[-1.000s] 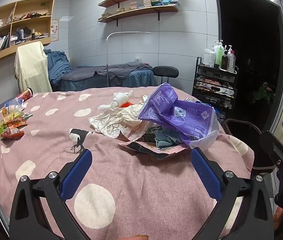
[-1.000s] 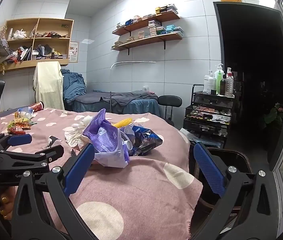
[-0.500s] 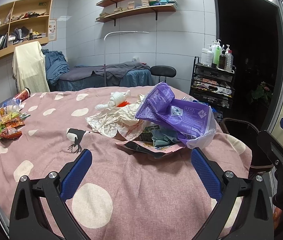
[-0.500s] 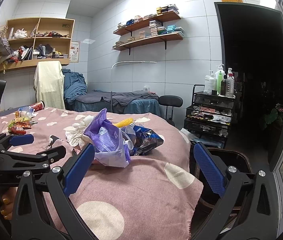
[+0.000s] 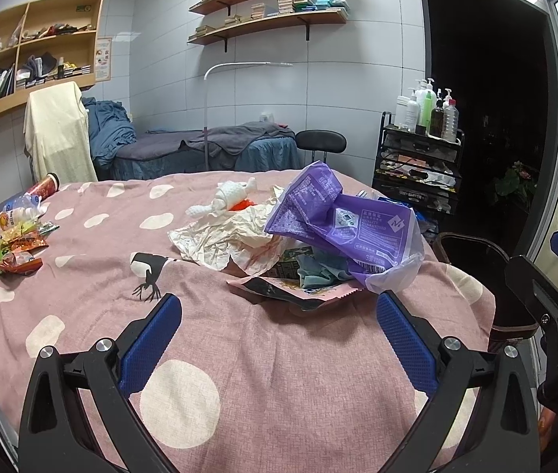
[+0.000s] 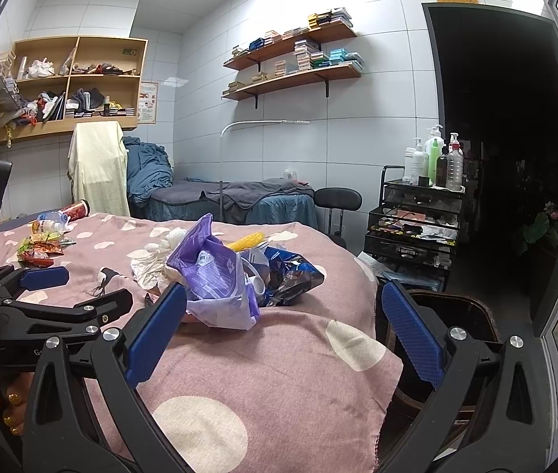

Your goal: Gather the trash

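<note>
Centrally on the pink polka-dot bed cover lies the trash pile: a purple bag atop crumpled white paper, with a blue wrapper just beside it. Small snack packets sit well apart at the far left. A dark bin stands beside the bed. Left gripper and right gripper both hover wide open, holding nothing.

My left gripper, a black frame with blue textured finger pads, is spread wide and holds nothing. My right gripper, of the same black-and-blue build, is spread just as wide and also empty. They sit level, side by side.
</note>
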Demonstrator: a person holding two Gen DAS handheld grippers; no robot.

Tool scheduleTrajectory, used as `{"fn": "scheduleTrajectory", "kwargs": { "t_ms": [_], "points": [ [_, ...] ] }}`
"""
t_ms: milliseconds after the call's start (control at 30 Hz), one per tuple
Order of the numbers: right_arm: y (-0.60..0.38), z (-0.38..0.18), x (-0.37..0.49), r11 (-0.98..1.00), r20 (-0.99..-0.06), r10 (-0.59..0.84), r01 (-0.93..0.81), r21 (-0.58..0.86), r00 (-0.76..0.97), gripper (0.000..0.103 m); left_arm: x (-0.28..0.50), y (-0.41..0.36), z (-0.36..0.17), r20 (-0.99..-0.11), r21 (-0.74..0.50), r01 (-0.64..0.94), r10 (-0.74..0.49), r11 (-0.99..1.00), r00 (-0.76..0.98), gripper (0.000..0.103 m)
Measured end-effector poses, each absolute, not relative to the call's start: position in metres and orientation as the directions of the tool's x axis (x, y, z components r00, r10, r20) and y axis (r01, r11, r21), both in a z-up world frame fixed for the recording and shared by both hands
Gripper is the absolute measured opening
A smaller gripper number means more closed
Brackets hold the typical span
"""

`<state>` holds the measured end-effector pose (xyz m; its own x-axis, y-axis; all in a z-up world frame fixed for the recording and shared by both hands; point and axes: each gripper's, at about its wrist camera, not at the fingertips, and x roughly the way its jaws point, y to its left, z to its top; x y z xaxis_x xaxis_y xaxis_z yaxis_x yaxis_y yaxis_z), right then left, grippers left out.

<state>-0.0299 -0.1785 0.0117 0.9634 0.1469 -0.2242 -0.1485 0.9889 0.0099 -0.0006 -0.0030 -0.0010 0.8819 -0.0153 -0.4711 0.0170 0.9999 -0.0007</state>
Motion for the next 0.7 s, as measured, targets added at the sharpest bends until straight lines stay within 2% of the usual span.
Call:
{"fn": "scheduleTrajectory", "kwargs": {
  "t_ms": [700],
  "points": [
    [-0.1765,0.0117,-0.0302,0.989,-0.222,0.147,-0.148,0.011,0.964,0.098,-0.0004,-0.0061,-0.0019,-0.472,-0.001,0.021,-0.019,1.0,0.881,0.098]
  ]
}}
